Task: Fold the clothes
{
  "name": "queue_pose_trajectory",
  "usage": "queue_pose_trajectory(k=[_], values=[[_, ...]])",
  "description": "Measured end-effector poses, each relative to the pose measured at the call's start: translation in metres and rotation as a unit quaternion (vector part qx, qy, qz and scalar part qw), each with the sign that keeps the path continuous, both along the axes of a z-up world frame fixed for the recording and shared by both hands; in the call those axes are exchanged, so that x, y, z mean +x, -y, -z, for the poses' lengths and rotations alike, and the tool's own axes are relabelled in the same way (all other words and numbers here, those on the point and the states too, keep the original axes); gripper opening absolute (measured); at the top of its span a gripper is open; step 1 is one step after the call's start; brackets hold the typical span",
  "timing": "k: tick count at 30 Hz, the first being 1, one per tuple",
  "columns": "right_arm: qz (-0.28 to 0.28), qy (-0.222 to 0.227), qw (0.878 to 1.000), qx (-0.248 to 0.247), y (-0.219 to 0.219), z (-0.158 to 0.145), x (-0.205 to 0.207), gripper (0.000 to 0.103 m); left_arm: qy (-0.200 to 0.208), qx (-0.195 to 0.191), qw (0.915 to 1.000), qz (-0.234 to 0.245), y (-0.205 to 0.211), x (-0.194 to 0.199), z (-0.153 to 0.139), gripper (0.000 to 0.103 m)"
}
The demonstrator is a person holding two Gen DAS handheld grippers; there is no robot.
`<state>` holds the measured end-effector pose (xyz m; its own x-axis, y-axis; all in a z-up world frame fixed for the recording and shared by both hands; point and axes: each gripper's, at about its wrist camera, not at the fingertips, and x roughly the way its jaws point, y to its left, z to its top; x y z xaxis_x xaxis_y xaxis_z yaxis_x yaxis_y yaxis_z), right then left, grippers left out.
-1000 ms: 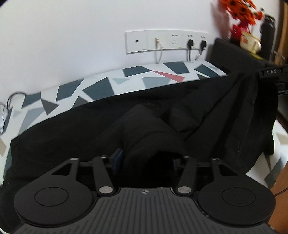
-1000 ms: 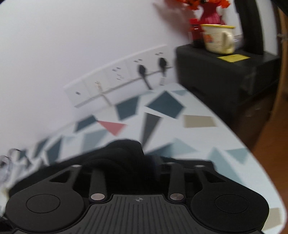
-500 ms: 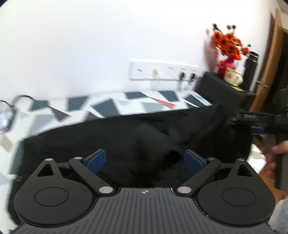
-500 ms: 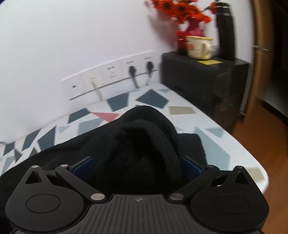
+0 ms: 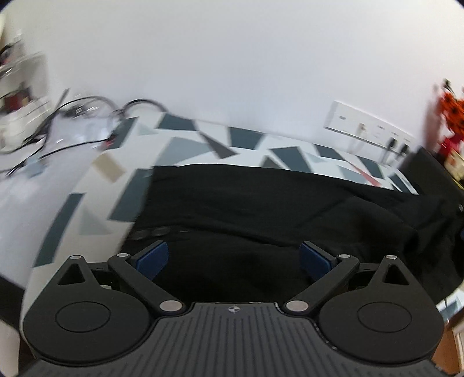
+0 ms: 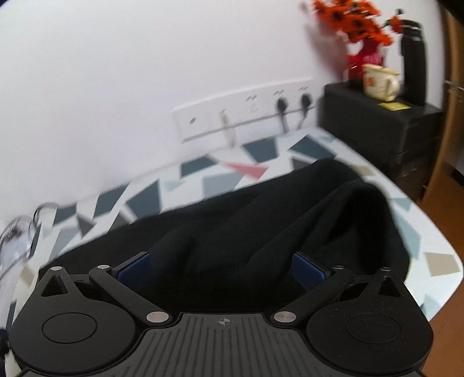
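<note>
Both grippers are now standing wide open with nothing pinched in them. A second ago the left gripper [image 5: 233,258] was clamped on a bunched fold of the black garment [image 5: 275,203]; now its blue pads [image 5: 152,258] are spread far apart and the cloth is lying loose below them. Its view is also showing more of the left end of the patterned table [image 5: 87,203], with a tangle of cables [image 5: 72,116] by the wall, where earlier it was facing the socket strip [image 5: 368,127].

The right gripper [image 6: 221,271] was likewise closed on a dark wad of fabric; now its pads [image 6: 307,271] are parted and the garment [image 6: 261,220] is lying across the table [image 6: 435,249] ahead of it, one rumpled end mounding up toward the right edge near the black cabinet [image 6: 406,130]. The orange flowers [image 6: 353,20], cup [image 6: 380,82] and dark bottle [image 6: 413,58] are sitting on that cabinet.
</note>
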<state>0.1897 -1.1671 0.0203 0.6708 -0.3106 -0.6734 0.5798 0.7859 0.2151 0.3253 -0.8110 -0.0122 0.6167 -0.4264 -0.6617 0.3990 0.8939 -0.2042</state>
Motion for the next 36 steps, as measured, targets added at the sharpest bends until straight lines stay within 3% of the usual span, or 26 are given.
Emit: queue_pose_trajectory(k=[5,13,17,21,24,27,29,31,36], values=[[-0.027,-0.005,1.0,-0.004,-0.022,-0.011,0.027,0.102,-0.017,-0.016,0.9995,-0.023,-0.037,0.006,0.01,0.099],[-0.132,-0.019,0.991,-0.011,-0.066,-0.051,0.103,0.102,-0.013,0.006,0.9999,0.009,-0.059,-0.002,0.032,0.099],[-0.185,-0.045,0.982,-0.015,-0.096,-0.046,0.15,0.102,-0.038,-0.022,0.9989,0.016,-0.071,-0.009,0.041,0.099],[-0.265,-0.069,0.961,-0.022,-0.131,-0.034,0.196,0.097,-0.039,0.007,0.9992,-0.006,-0.068,-0.011,0.048,0.099],[-0.349,-0.084,0.933,-0.031,-0.161,-0.019,0.234,0.096,-0.047,0.006,0.9986,-0.025,-0.067,-0.008,0.051,0.099],[-0.398,-0.105,0.91,-0.046,-0.185,0.008,0.277,0.099,-0.057,0.023,0.9964,-0.058,-0.062,-0.003,0.059,0.1],[-0.417,-0.124,0.898,-0.073,-0.197,0.031,0.304,0.099,-0.069,0.058,0.9931,-0.075,-0.054,0.001,0.063,0.1],[-0.429,-0.144,0.885,-0.106,-0.205,0.057,0.329,0.099,-0.069,0.068,0.9925,-0.074,-0.049,0.004,0.065,0.1],[-0.482,-0.152,0.853,-0.135,-0.198,0.104,0.364,0.102,-0.079,0.053,0.9903,-0.102,-0.044,0.017,0.066,0.1]])
